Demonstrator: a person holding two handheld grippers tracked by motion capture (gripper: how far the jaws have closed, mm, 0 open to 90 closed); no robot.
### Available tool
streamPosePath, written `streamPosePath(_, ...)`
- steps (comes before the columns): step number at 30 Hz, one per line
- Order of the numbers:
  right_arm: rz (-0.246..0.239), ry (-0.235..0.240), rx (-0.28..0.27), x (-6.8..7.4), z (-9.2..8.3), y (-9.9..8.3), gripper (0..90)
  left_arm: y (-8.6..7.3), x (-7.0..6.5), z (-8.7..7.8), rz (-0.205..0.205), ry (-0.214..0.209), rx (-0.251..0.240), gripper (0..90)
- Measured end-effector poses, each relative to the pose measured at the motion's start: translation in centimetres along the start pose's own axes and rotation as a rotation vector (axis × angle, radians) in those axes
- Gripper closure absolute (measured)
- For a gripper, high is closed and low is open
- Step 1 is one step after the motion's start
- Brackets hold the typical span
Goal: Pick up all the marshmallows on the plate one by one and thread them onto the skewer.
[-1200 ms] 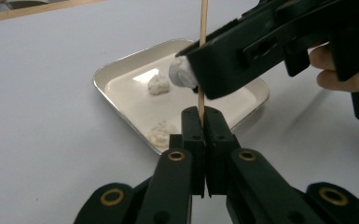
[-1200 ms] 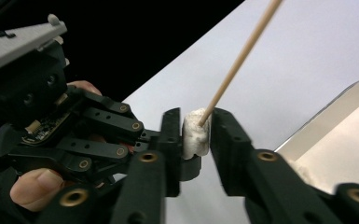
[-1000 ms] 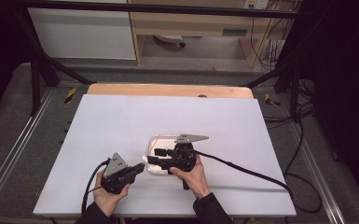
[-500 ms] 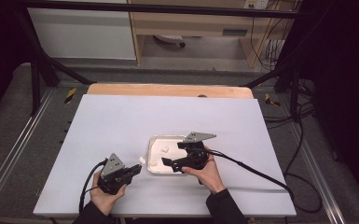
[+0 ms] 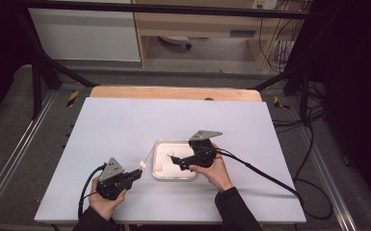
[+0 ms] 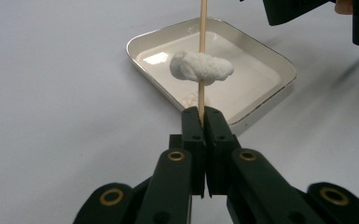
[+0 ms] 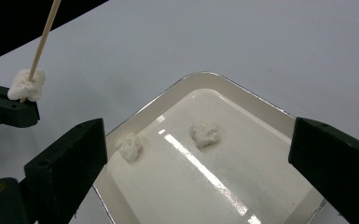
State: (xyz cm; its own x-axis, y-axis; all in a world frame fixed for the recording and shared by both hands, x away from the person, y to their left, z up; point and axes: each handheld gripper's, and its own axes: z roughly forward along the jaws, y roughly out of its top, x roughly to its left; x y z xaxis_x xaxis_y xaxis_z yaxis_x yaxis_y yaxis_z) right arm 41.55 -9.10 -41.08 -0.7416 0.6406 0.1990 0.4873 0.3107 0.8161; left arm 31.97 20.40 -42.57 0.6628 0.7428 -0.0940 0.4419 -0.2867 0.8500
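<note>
since a second ago the right claw [image 5: 175,160] has drawn back toward the right of the high view, off the left claw's skewer and over the tray, and its jaws have just been opening; they now stand wide apart with nothing between them. left claw [image 5: 136,173], at lower left of centre in the high view, is clamped shut on a thin wooden skewer [image 6: 202,51], which runs up to the top edge of the left gripper view. one white marshmallow [image 6: 201,66] sits threaded on the skewer just above the closed jaws. beyond it lies a shallow white tray [image 5: 160,145] on the pale desk [image 5: 111,125], just right of the left claw in the high view. in the right gripper view two more white marshmallows rest in the tray, one near its left rim [image 7: 129,146] and one at centre frame [image 7: 205,133], apart from each other; the skewer with its marshmallow appears at the upper left of that frame.
</note>
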Motion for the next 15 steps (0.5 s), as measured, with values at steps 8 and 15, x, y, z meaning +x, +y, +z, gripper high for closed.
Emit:
streamPosePath(8, -0.010, -0.033, 0.037, -0.3, 1.6, 0.7, 1.7, 0.0, 0.1, 0.0, -0.003, -0.001, 0.001, 88.4)
streamPosePath(15, -0.005, -0.063, 0.070, -0.7, 2.9, 1.1, 1.1, 0.0, 0.1, 0.0, 0.001, 0.000, 0.001, 88.4)
